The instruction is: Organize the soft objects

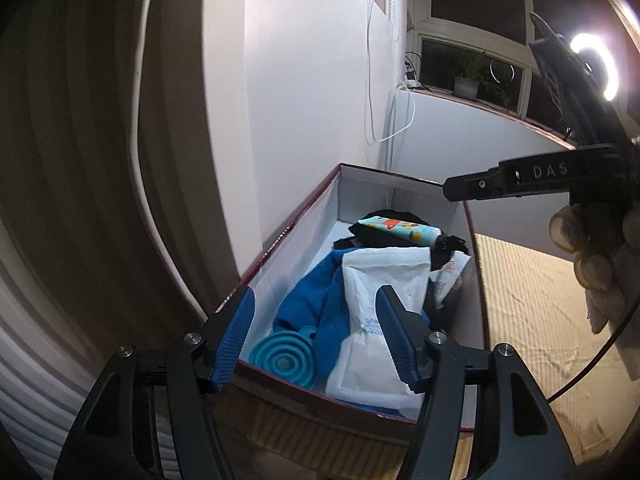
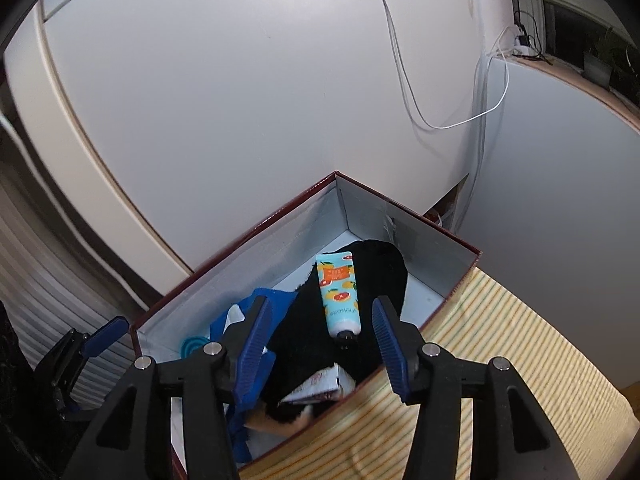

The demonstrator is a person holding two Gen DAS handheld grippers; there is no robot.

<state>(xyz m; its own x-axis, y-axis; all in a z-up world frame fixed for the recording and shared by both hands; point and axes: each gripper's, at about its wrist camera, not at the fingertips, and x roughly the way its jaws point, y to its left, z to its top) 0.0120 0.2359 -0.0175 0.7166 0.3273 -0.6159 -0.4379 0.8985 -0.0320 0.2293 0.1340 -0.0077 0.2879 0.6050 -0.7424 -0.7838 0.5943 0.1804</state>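
The left gripper (image 1: 316, 340) was found with its jaws apart and nothing between them, held above the near end of the red-rimmed box (image 1: 288, 228). The right gripper (image 2: 322, 342) was likewise spread and unloaded over the same box (image 2: 240, 240). Inside were noted a blue towel (image 1: 308, 296), a white padded pouch (image 1: 376, 276), a teal collapsible funnel (image 1: 284, 356), a black cloth (image 2: 360, 280) and, lying on the cloth, a fruit-printed tube (image 2: 338, 292). The box stood on a striped yellow cloth (image 2: 500, 340).
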